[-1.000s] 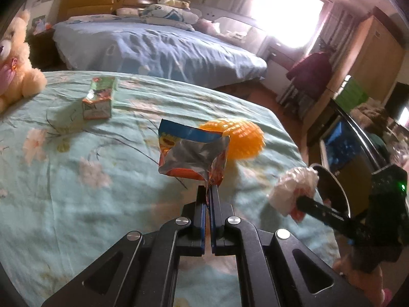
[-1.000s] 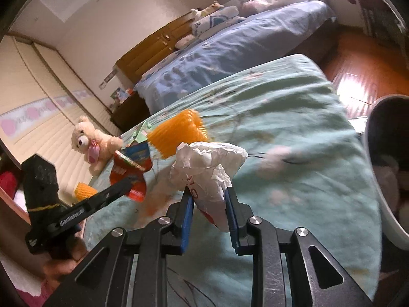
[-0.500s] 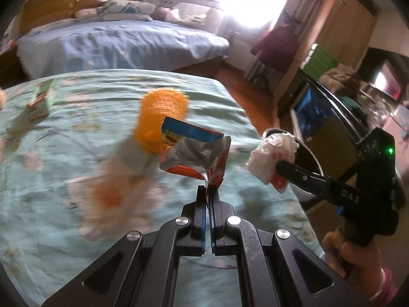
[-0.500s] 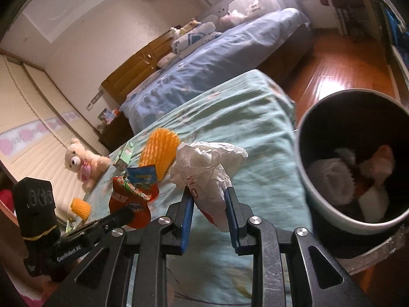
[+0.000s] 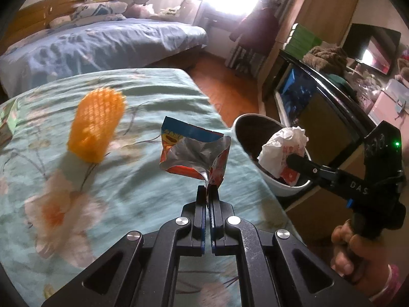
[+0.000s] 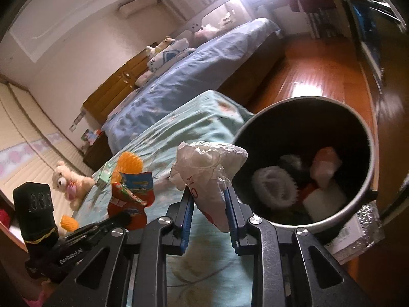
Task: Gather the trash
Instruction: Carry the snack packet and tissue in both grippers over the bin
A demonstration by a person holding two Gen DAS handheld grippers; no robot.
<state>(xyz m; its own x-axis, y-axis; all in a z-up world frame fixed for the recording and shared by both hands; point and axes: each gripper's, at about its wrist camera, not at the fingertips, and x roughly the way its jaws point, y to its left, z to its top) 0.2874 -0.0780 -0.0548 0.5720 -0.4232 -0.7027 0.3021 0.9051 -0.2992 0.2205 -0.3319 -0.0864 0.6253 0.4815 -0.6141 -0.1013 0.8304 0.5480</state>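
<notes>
A: L gripper?

B: I'm pinching a torn snack bag by its corner, jaws nearly touching. It's hanging off the bed, near the edge.

A: R gripper?

B: I'm clamping a crumpled white wrapper, jaws partway closed around it. It's hovering by the bin rim; in L view it's sitting over the bin mouth.

A: Bin?

B: Standing beside the bed, trash already lying inside.

A: Other stuff?

B: Orange mesh thing lying on the bed, teddy sitting farther back.
</notes>
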